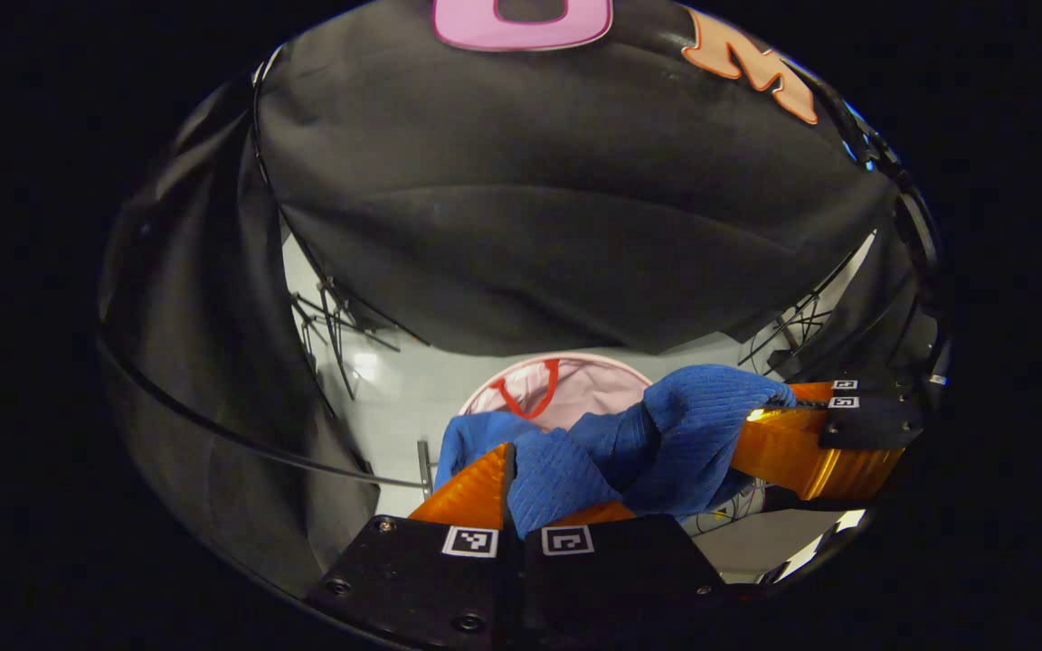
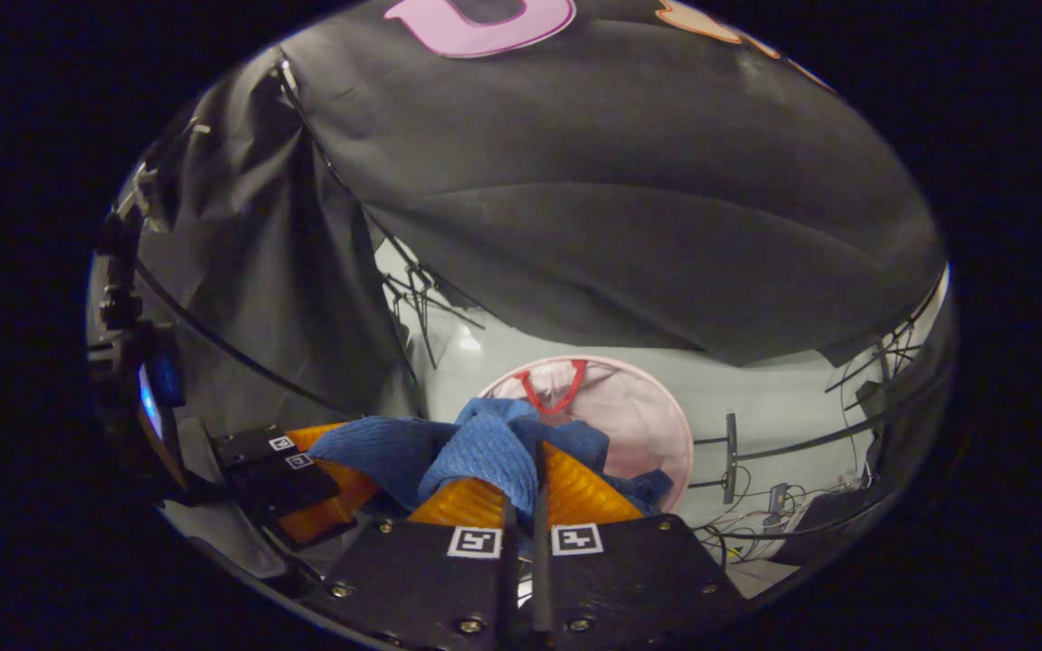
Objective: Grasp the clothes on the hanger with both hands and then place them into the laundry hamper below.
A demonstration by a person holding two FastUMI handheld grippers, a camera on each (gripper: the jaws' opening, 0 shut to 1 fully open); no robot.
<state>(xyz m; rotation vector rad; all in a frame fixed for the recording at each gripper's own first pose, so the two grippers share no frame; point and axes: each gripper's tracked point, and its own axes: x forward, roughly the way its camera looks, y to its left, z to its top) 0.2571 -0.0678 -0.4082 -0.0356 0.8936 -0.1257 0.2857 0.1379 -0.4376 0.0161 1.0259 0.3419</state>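
Both tools clamped on blue garment [image 1: 666, 434]: left tool [image 1: 514, 484], right tool [image 2: 539, 488]. Hamper [image 2: 657, 425] on the floor below; lower together over its mouth, then release both.

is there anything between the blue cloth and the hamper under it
Nothing visible. Both grippers, left and right, hold the blue cloth above the pink hamper, whose open mouth lies just beyond the cloth over bare floor, with no object in the gap.

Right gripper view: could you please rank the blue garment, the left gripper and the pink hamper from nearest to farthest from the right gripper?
1. Blue garment: clamped between the right gripper fingers.
2. Left gripper: off to the left, holding the garment's other end.
3. Pink hamper: below, on the floor beyond.
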